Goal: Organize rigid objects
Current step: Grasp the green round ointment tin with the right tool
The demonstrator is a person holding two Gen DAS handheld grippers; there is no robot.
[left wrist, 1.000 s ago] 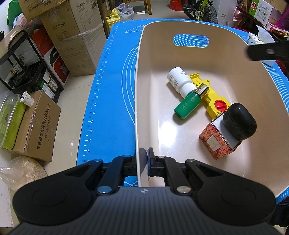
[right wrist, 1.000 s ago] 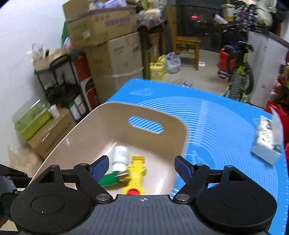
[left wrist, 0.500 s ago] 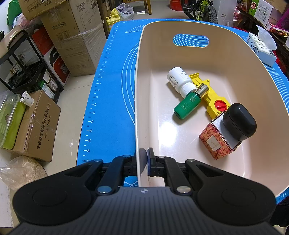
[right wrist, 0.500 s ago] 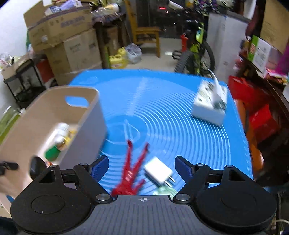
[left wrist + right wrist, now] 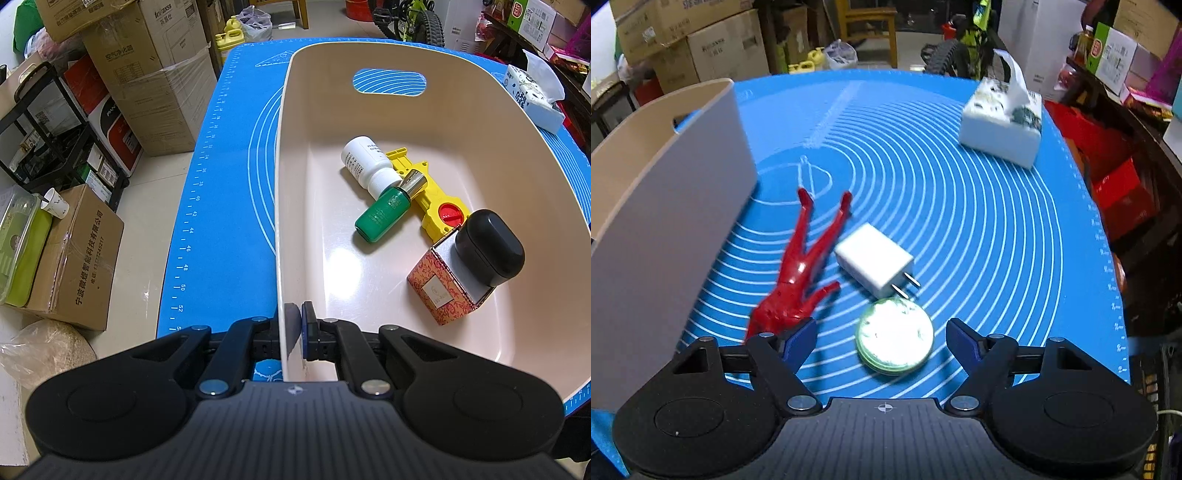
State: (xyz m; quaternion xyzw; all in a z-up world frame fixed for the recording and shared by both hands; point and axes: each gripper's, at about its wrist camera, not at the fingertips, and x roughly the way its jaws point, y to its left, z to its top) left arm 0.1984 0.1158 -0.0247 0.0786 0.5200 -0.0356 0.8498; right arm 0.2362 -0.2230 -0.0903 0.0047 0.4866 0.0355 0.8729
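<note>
On the blue mat, your right gripper, jaws narrowing but empty, now frames the round tin; left gripper pinches the bin wall.

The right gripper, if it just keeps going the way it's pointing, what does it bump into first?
Most likely the round green-and-white tin, lying on the blue mat right between the right gripper's open jaws. The white charger lies just beyond it. Depth is hard to judge here.
</note>
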